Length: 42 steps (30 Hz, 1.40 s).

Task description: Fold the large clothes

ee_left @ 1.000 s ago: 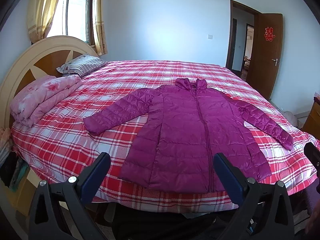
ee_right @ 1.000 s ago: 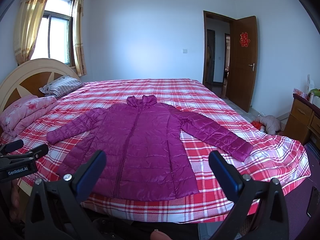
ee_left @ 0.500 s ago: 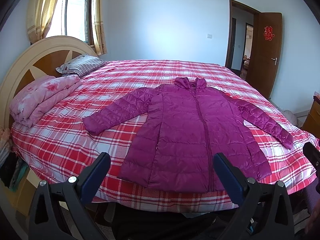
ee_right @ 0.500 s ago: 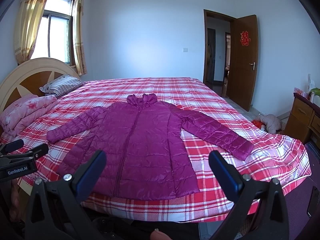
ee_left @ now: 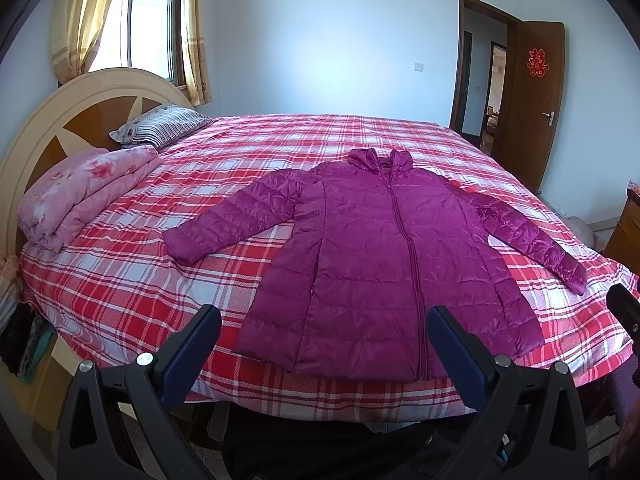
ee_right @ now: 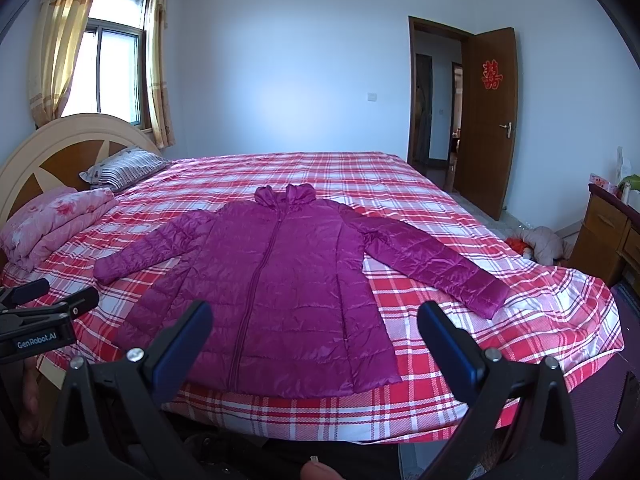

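Note:
A magenta quilted jacket (ee_left: 380,256) (ee_right: 276,292) lies flat and zipped on the red plaid bed (ee_left: 120,288) (ee_right: 460,216), collar away from me, both sleeves spread outward. Its hem reaches the bed's near edge. My left gripper (ee_left: 324,344) hovers open in front of the hem, touching nothing. My right gripper (ee_right: 316,340) is open too, held before the hem's right half with nothing between its fingers. The left gripper's body (ee_right: 36,320) shows at the left edge of the right wrist view.
A folded pink floral quilt (ee_left: 80,196) and a striped pillow (ee_left: 160,128) lie by the round headboard (ee_left: 44,120) on the left. A brown door (ee_right: 492,120) stands open at the back right. A wooden dresser (ee_right: 612,232) and a bundle of clothes on the floor (ee_right: 540,240) are right of the bed.
Both views have drifted very slightly; the jacket lies as before and both grippers stay open.

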Available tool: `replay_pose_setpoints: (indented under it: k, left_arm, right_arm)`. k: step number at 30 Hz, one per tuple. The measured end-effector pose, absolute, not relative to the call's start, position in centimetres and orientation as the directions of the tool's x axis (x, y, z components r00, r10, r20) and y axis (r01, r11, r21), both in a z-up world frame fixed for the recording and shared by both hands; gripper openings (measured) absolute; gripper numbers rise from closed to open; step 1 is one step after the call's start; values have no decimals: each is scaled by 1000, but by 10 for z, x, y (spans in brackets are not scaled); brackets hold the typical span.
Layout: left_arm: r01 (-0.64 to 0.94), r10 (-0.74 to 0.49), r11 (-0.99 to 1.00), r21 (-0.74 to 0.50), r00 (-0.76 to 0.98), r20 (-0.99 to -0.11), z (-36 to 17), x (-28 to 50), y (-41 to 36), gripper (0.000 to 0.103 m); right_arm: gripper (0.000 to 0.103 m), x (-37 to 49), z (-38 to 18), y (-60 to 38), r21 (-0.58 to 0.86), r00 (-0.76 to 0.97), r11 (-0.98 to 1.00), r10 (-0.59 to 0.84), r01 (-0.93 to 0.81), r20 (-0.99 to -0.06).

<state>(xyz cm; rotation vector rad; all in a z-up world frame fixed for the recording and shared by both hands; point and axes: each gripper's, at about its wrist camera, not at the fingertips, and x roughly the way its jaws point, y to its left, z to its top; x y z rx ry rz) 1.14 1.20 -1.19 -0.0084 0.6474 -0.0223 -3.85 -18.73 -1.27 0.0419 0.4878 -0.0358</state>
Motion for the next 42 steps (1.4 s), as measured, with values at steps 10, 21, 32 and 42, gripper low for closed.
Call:
replay_pose_setpoints:
  k: [10, 21, 32, 42]
  left_arm:
    - [23, 4, 999, 33, 767, -641, -34, 40, 4, 102]
    - [111, -4, 985, 131, 775, -631, -66, 114, -35, 102]
    - [36, 101, 981, 191, 744, -660, -114, 198, -46, 102]
    - [26, 114, 982, 186, 705, -700, -137, 199, -44, 102]
  right_arm:
    - [103, -13, -39, -202, 102, 854, 995, 56, -4, -518]
    - [103, 57, -96, -298, 120, 778, 974, -76, 192, -623]
    - [96, 143, -142, -472, 105, 578, 824, -294, 557, -762]
    - [43, 170, -167, -485, 51, 562, 882, -253, 469, -787]
